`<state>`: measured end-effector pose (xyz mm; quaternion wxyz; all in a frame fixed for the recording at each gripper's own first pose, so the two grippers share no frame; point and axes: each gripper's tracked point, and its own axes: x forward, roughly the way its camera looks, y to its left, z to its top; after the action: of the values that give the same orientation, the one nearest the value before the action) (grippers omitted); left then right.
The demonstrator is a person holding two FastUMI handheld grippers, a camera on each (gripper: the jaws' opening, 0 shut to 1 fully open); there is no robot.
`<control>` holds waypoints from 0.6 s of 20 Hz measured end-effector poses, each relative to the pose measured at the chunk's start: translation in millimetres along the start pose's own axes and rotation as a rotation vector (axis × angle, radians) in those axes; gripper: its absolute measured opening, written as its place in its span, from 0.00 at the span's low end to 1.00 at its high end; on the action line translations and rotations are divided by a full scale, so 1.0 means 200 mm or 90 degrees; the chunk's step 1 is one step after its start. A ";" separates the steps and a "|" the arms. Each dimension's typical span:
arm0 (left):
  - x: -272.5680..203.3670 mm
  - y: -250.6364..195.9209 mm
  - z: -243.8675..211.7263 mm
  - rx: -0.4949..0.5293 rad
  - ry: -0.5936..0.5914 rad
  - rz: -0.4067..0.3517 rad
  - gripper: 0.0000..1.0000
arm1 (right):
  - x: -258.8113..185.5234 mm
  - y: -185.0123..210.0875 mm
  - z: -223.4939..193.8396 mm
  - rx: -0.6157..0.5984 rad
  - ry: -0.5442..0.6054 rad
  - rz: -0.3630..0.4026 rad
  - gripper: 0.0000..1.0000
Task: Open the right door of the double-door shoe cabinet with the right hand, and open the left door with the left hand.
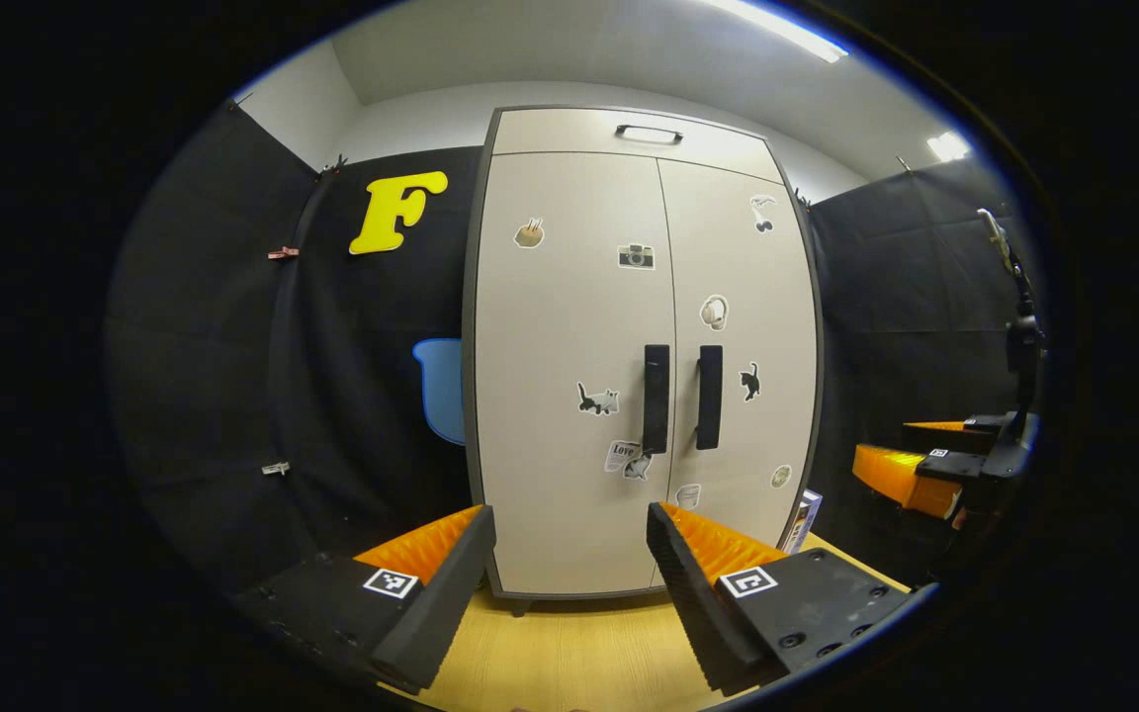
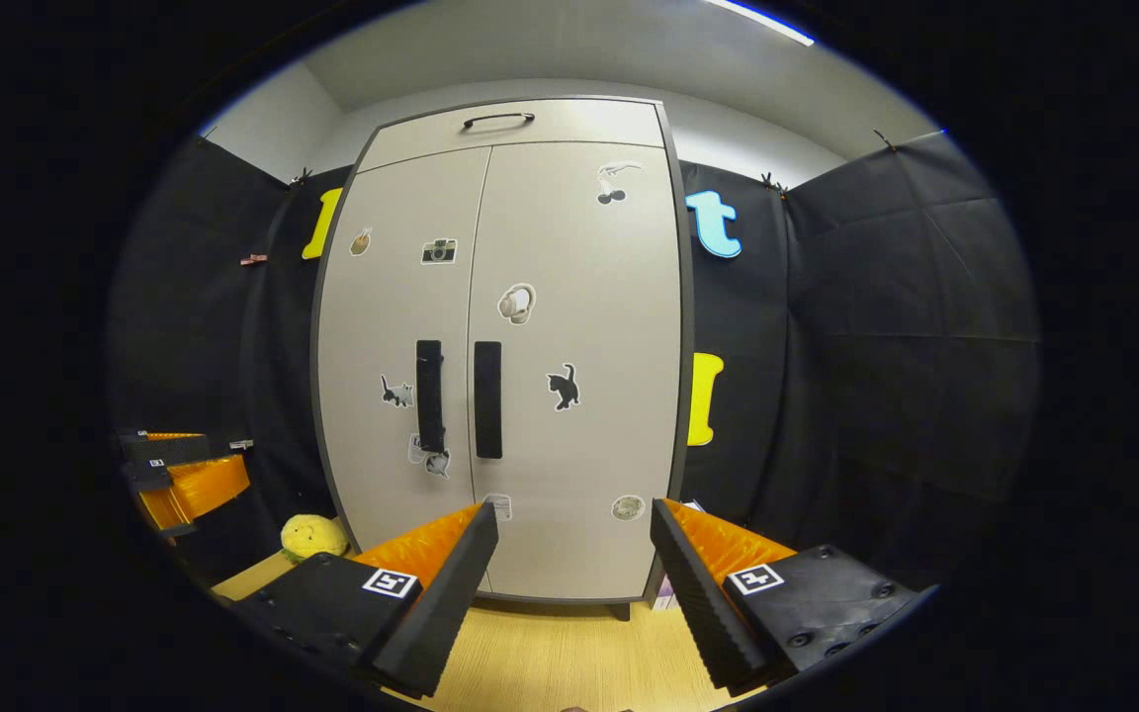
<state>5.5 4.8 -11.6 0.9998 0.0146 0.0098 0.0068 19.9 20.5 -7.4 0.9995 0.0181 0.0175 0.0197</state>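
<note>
While both doors are closed, the shoe cabinet [image 1: 569, 415] stands upright on the wooden floor [image 1: 569, 653], its long axis vertical and its front facing the two grippers. The left door [image 1: 555, 326] and right door [image 1: 743, 297] meet at a central seam (stickers dot both panels). Two dark bar handles run vertically on either side of that seam: the left handle [image 1: 657, 399] and the right handle [image 1: 709, 397]. The left gripper [image 1: 569, 554] hangs well short of the cabinet, fingers spread, holding nothing. The right gripper [image 2: 574, 559] likewise faces the doors, released and apart. A small yellow plush [image 2: 313, 536] lies beside the cabinet's base
</note>
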 end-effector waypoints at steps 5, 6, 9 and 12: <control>0.01 0.01 -0.04 -0.015 0.015 0.002 0.95 | 0.07 0.04 0.03 0.007 -0.004 0.012 0.98; 0.02 0.00 -0.04 -0.018 0.017 0.001 0.95 | 0.09 0.05 0.05 0.012 -0.006 0.011 0.98; 0.02 0.01 -0.07 -0.019 0.024 0.001 0.95 | 0.17 0.17 0.08 0.024 -0.003 0.038 0.98; 0.02 0.02 -0.11 -0.012 0.033 0.008 0.95 | 0.26 0.27 0.16 0.020 -0.005 0.061 0.97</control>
<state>9.7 9.0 -34.2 0.9993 0.0051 0.0352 0.0138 71.8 76.4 24.3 0.9970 0.0346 0.0134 0.0674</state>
